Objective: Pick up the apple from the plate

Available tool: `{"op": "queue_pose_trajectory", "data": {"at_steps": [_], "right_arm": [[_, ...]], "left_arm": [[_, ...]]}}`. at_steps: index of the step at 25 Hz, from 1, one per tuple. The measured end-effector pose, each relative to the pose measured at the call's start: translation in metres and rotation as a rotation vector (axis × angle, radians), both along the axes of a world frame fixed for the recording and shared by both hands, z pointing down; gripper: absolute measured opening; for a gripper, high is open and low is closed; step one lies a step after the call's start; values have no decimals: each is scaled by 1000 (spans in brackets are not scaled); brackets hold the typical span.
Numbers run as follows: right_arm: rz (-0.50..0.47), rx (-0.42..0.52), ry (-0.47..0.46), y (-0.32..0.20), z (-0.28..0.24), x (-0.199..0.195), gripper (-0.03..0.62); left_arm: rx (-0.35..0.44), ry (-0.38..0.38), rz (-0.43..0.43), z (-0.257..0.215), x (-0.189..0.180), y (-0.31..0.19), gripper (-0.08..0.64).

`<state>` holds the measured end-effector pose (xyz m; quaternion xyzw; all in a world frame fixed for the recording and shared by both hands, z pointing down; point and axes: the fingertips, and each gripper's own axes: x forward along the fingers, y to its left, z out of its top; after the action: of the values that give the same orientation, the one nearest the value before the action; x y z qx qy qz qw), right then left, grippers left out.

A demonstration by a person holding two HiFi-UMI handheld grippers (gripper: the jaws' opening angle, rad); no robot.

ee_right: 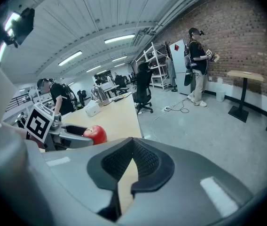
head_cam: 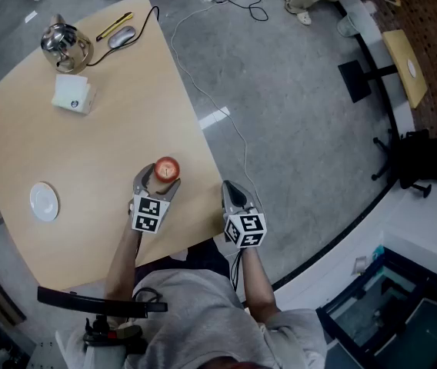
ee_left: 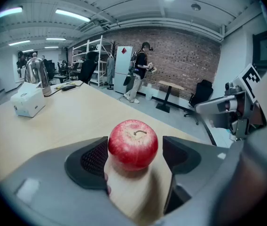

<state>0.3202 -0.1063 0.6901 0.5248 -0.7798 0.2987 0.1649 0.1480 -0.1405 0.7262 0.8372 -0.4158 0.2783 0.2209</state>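
Note:
A red apple (head_cam: 166, 168) (ee_left: 133, 144) stands on the bare wooden table (head_cam: 88, 152) near its right edge, not on the plate. My left gripper (head_cam: 160, 178) (ee_left: 136, 155) is open around it, one jaw on each side. A gap shows at the right pad (ee_left: 180, 152), while the left pad (ee_left: 93, 159) sits close against the apple's side. The small white plate (head_cam: 44, 202) lies empty far to the left. My right gripper (head_cam: 232, 192) (ee_right: 132, 142) hovers at the table's right edge, shut with nothing in it. From there I see the apple (ee_right: 96, 134) to its left.
At the table's far end stand a metal kettle (head_cam: 65, 46), a white tissue box (head_cam: 73, 94), a mouse (head_cam: 121, 36) and a yellow pen (head_cam: 115, 25). Cables trail over the grey floor (head_cam: 280, 91) to the right. People stand far off by the brick wall (ee_left: 185, 65).

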Motion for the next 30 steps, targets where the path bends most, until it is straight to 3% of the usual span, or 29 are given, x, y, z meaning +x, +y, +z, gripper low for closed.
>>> {"op": "queue_pose_trajectory", "data": {"at_steps": [12,30], "right_arm": [[-20,39,-3,0,-16,-12,6],[-134,128,-7,-12,-56,-77,6]], "left_arm": [[50,-6,-24,-24,-13,3,380],[176,58,-186,-92,-74,18,232]]}}
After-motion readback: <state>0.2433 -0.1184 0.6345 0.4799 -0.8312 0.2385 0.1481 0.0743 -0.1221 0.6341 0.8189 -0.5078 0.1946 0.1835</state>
